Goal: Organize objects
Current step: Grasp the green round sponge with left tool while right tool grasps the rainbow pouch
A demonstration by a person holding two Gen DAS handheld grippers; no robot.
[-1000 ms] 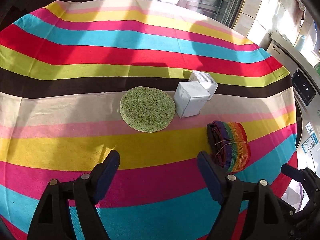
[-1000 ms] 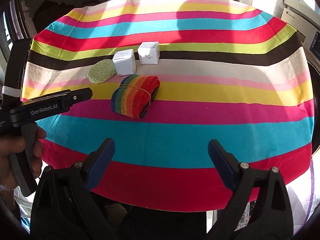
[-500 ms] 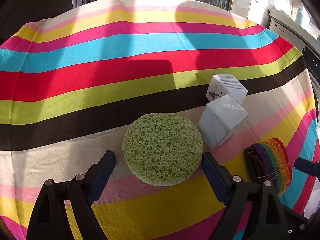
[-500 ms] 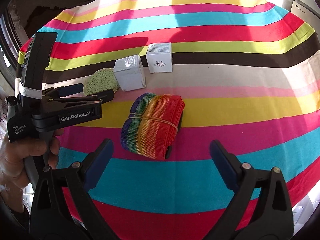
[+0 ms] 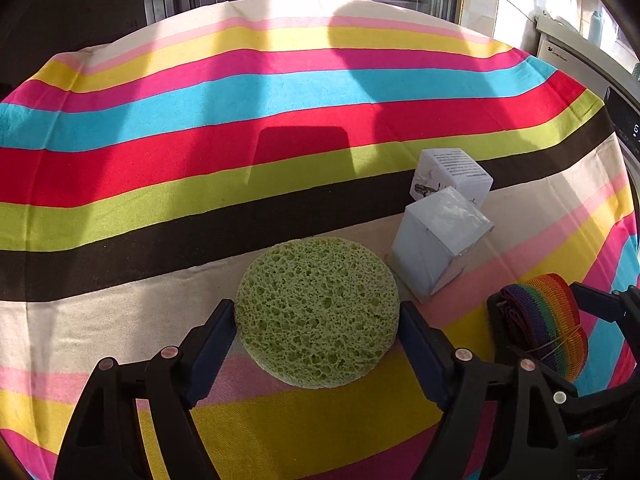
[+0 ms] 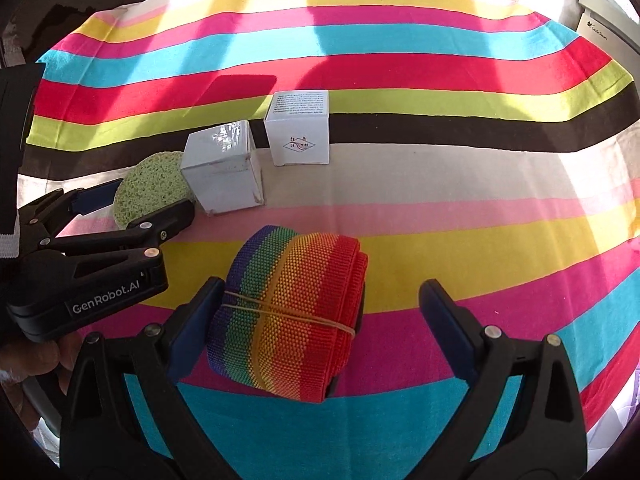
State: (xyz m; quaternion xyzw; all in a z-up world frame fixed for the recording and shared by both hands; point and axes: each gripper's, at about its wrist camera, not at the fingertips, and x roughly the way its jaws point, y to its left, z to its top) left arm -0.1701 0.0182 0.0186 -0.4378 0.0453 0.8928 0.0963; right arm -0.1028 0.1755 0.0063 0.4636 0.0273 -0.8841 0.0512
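Note:
A round green sponge (image 5: 320, 312) lies flat on the striped tablecloth (image 5: 160, 160). My left gripper (image 5: 316, 320) is closing on it, and both pads meet its rim. The right wrist view shows that left gripper (image 6: 140, 204) from the side, around the sponge (image 6: 152, 184). A rainbow strap roll (image 6: 288, 312) bound with a rubber band sits between the jaws of my right gripper (image 6: 320, 312). That gripper is open: its left pad is at the roll's edge and its right pad stands well clear. The roll (image 5: 548, 320) also shows at the right of the left wrist view.
Two white boxes (image 6: 224, 168) (image 6: 298, 132) stand just behind the sponge and the roll, the nearer one almost touching the sponge. A white washing machine (image 5: 624, 120) flanks the table on the right. A hand (image 6: 36, 356) grips the left tool.
Both grippers moved forward and down. The sponge, earlier ahead of the left jaws, now sits between them with the pads at its rim. The rainbow roll has come between the right jaws.

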